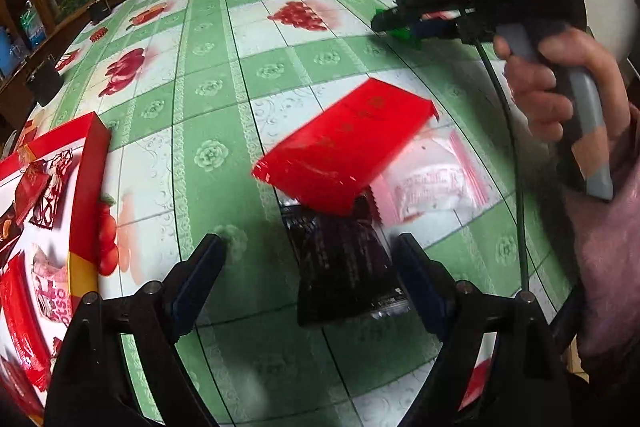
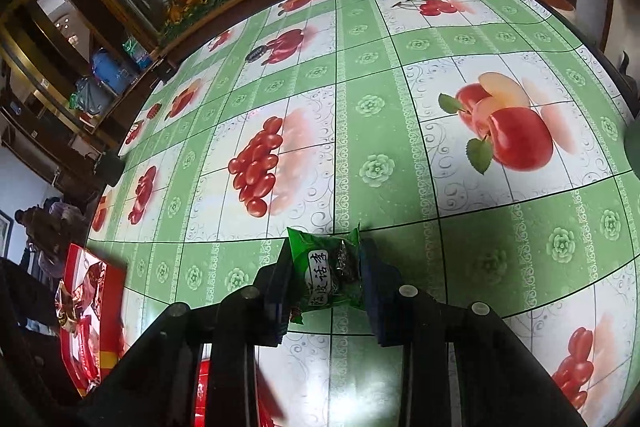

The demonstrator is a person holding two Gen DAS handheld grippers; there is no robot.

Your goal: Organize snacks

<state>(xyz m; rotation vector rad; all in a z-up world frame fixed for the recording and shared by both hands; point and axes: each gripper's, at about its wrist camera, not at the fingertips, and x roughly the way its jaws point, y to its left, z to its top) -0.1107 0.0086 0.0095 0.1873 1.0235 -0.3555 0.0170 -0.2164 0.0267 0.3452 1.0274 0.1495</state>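
One dark packet point(image 1: 344, 267) lies half hidden, seemingly under a red packet point(image 1: 344, 151).

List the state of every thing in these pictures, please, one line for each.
Left tongs: open, above the dark packet.
Right tongs: shut on the green packet.
Dark packet: flat on the table, partly under the red packet.
Red packet: lying on top of the pile.
Clear packet: partly covered by the red one.
Red box: open, snacks inside.
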